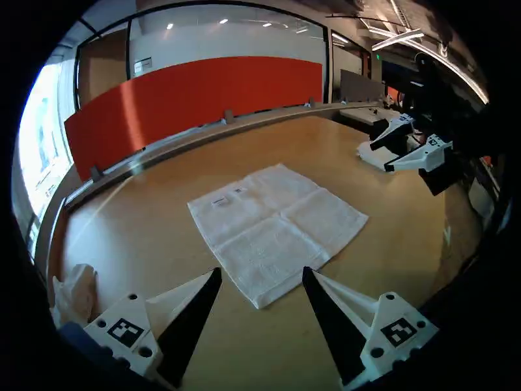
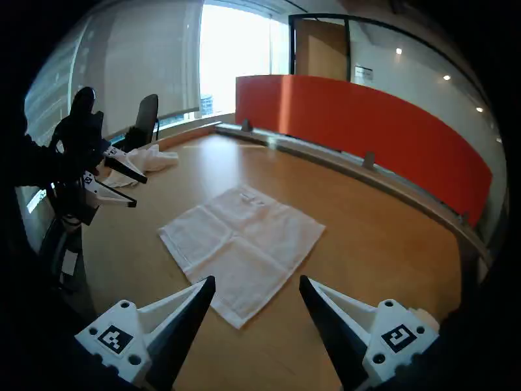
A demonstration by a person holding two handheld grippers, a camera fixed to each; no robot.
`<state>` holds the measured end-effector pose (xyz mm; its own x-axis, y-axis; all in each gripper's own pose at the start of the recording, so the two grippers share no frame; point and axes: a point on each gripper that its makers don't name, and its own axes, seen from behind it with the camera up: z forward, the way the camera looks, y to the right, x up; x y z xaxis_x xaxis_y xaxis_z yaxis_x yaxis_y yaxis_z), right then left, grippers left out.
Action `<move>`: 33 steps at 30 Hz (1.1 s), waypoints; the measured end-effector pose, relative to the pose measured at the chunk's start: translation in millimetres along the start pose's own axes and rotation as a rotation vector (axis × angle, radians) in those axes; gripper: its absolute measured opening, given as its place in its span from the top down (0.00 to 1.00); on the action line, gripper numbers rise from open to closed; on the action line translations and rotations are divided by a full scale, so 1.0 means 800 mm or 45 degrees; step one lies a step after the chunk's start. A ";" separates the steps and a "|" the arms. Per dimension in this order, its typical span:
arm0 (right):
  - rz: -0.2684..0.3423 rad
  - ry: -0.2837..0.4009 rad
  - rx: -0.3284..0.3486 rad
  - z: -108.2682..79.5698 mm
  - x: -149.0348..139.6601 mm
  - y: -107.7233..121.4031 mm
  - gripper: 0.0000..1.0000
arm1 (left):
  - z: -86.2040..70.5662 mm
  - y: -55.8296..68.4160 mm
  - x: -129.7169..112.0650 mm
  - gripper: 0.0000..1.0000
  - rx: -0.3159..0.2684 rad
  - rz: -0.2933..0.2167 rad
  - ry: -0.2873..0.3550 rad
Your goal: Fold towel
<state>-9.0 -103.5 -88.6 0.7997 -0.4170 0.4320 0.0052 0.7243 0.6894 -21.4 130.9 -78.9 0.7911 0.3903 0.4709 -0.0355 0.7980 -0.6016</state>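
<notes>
Nearest to the lens in the left gripper view are the two dark, pointed fingers of the left gripper (image 1: 261, 270). They stand wide apart and grasp nothing. Just ahead of them, one corner of the white square terry towel (image 1: 277, 225) points into the gap between the fingers.

In the right gripper view the right gripper (image 2: 256, 279) is released in the same way and is empty. Another corner of the towel (image 2: 241, 251) lies in front of it, a little left of the middle.

The towel lies flat on the light brown wooden table (image 1: 130, 228), turned like a diamond to both cameras, with two creases crossing at its centre. It has no clear long axis (the sides look nearly equal).

Seen from the left gripper, the right gripper (image 1: 379, 155) hangs farther off to the right, beyond the right corner of the towel. So I judge that the two grippers face neighbouring corners of one edge, each nearer to its own corner. The fold would carry this edge over to the opposite one, on the side of the long orange partition panel (image 1: 195, 98).
</notes>
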 end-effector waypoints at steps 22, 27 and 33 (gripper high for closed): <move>-0.012 -0.254 0.093 0.063 -0.103 -0.024 0.03 | 0.067 0.014 -0.083 0.08 -0.110 -0.037 -0.227; -0.024 -0.303 0.117 0.070 -0.116 -0.030 0.08 | 0.075 0.015 -0.094 0.08 -0.119 -0.032 -0.266; -0.016 -0.329 0.109 0.075 -0.122 -0.025 0.10 | 0.083 0.014 -0.104 0.08 -0.122 -0.039 -0.307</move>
<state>-123.2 -110.2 -109.7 0.6198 -0.5599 0.5499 -0.0458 0.6737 0.7376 -128.3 138.1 -82.2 0.6220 0.4737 0.6235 0.0533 0.7688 -0.6373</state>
